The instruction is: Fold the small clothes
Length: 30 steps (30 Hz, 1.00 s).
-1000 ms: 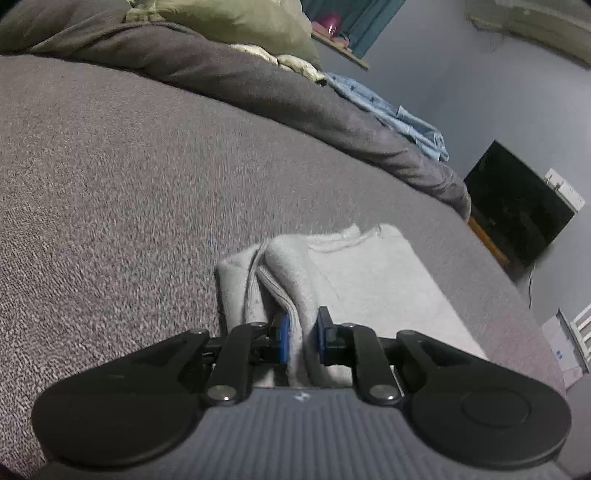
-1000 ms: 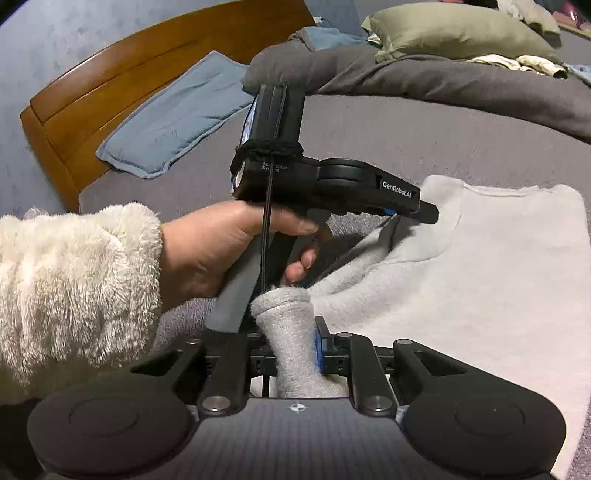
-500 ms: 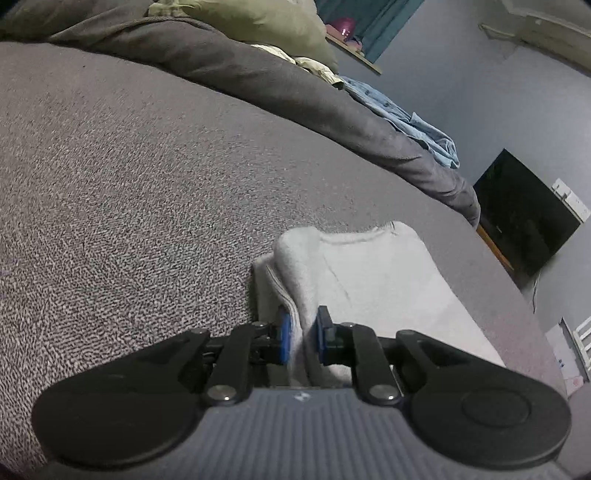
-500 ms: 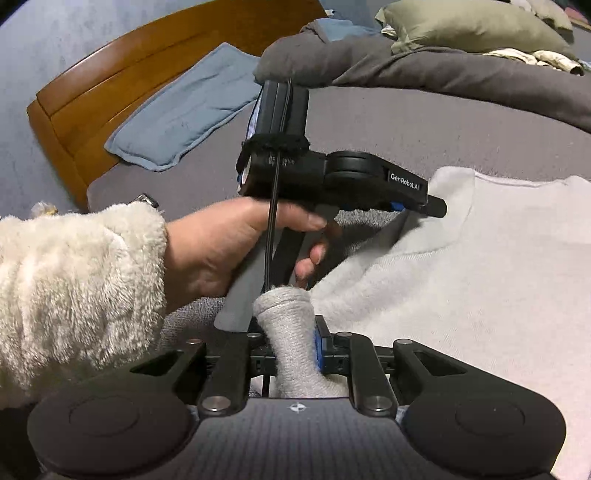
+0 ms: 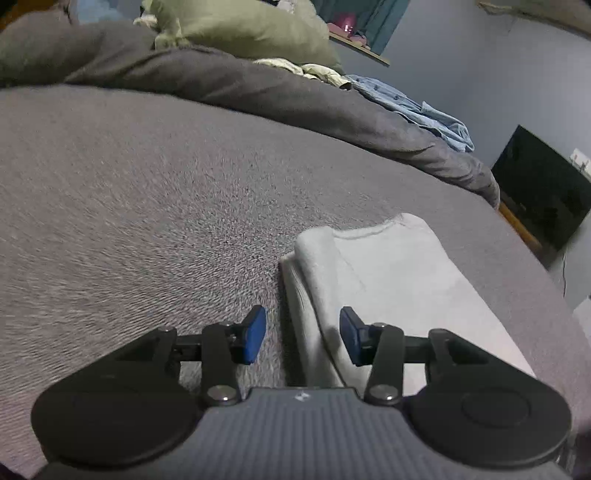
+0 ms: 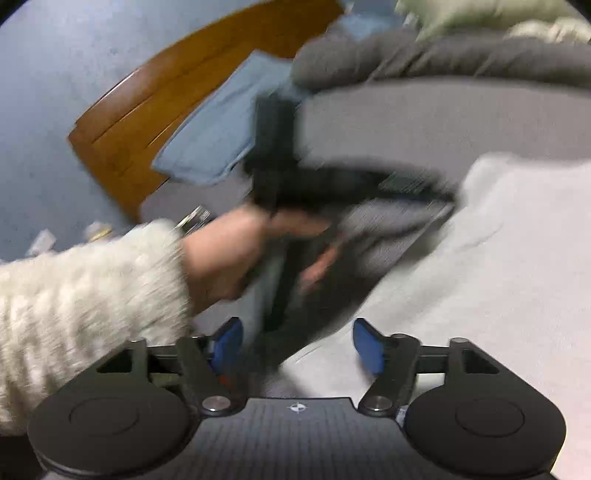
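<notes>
A light grey sweatshirt (image 5: 399,273) lies folded on the grey bed cover (image 5: 147,192); its folded left edge runs toward me. My left gripper (image 5: 302,334) is open, its blue pads either side of that edge, holding nothing. In the right wrist view the sweatshirt (image 6: 498,277) spreads to the right. My right gripper (image 6: 297,347) is open and empty over its near edge. The left gripper (image 6: 332,184) and the hand holding it show blurred ahead.
A dark grey duvet (image 5: 258,88), an olive pillow (image 5: 240,29) and a blue shirt (image 5: 417,110) lie at the bed's far side. A dark screen (image 5: 539,184) stands at right. A wooden headboard (image 6: 166,110) and blue pillow (image 6: 218,140) are at left.
Both grippers have opened and let go of the sweatshirt's folded fabric. The sleeve that stood in the right gripper has dropped. The views are blurred with motion.
</notes>
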{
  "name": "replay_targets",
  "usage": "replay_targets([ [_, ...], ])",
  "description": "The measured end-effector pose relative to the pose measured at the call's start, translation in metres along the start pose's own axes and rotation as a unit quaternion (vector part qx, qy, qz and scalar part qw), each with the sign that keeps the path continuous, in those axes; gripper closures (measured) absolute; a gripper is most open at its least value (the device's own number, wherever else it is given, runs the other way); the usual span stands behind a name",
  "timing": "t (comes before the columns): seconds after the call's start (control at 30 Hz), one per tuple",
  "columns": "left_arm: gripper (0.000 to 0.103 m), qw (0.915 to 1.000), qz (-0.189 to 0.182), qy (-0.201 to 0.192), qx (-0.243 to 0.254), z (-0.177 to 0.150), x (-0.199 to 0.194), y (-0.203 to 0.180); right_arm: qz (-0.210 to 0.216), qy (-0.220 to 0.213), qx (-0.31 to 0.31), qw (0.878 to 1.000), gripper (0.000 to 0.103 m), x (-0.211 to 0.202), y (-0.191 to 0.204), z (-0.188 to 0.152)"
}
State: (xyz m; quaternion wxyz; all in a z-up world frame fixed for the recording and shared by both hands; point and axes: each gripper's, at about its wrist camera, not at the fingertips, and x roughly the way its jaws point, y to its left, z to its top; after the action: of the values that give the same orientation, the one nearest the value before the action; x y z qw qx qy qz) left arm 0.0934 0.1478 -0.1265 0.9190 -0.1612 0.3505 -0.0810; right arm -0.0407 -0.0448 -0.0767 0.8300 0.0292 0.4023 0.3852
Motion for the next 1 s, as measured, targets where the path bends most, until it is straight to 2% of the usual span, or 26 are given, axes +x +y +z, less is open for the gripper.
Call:
replay_targets([
  [0.07,0.061,0.9999,-0.003,-0.006,0.009,-0.005,-0.02,-0.006,-0.045,-0.024,0.018,0.999,0.031,-0.018,-0.005,0.002],
  [0.13,0.061,0.9998,-0.015,-0.011,0.007,-0.013,-0.037,-0.015,-0.116,-0.045,0.038,0.992,0.026,-0.038,-0.013,0.001],
  [0.17,0.061,0.9997,-0.021,-0.011,0.005,-0.018,-0.044,-0.02,-0.151,-0.055,0.042,0.986,0.025,-0.048,-0.015,-0.001],
  [0.23,0.061,0.9996,-0.026,-0.01,0.001,-0.03,-0.055,-0.03,-0.212,-0.075,0.044,0.973,0.015,-0.067,-0.017,-0.008],
  [0.3,0.052,0.9997,-0.019,-0.011,-0.005,-0.046,-0.063,-0.038,-0.252,-0.102,0.067,0.96,0.008,-0.087,-0.018,-0.023],
  [0.33,0.048,0.9999,-0.008,-0.012,-0.008,-0.056,-0.066,-0.042,-0.263,-0.111,0.079,0.955,0.008,-0.094,-0.019,-0.031],
  [0.47,0.047,0.9999,0.004,-0.008,-0.01,-0.079,-0.072,-0.056,-0.303,-0.129,0.108,0.938,0.008,-0.109,-0.016,-0.071],
  [0.6,0.048,0.9998,0.014,-0.009,0.013,-0.086,-0.072,-0.067,-0.329,-0.114,0.145,0.926,0.009,-0.097,-0.019,-0.108],
  [0.73,0.048,0.9992,0.017,-0.013,0.033,-0.093,-0.063,-0.074,-0.344,-0.08,0.144,0.924,0.013,-0.062,-0.021,-0.132],
  [0.8,0.048,0.9966,0.045,-0.013,0.067,-0.095,-0.055,-0.08,-0.358,-0.068,0.128,0.922,0.015,-0.047,-0.024,-0.135],
  [0.9,0.048,0.991,0.072,-0.018,0.111,-0.1,-0.047,-0.089,-0.374,-0.083,0.1,0.918,0.016,-0.037,-0.029,-0.132],
  [1.0,0.048,0.9887,0.086,-0.022,0.12,-0.1,-0.04,-0.088,-0.383,-0.098,0.086,0.915,0.015,-0.029,-0.035,-0.128],
])
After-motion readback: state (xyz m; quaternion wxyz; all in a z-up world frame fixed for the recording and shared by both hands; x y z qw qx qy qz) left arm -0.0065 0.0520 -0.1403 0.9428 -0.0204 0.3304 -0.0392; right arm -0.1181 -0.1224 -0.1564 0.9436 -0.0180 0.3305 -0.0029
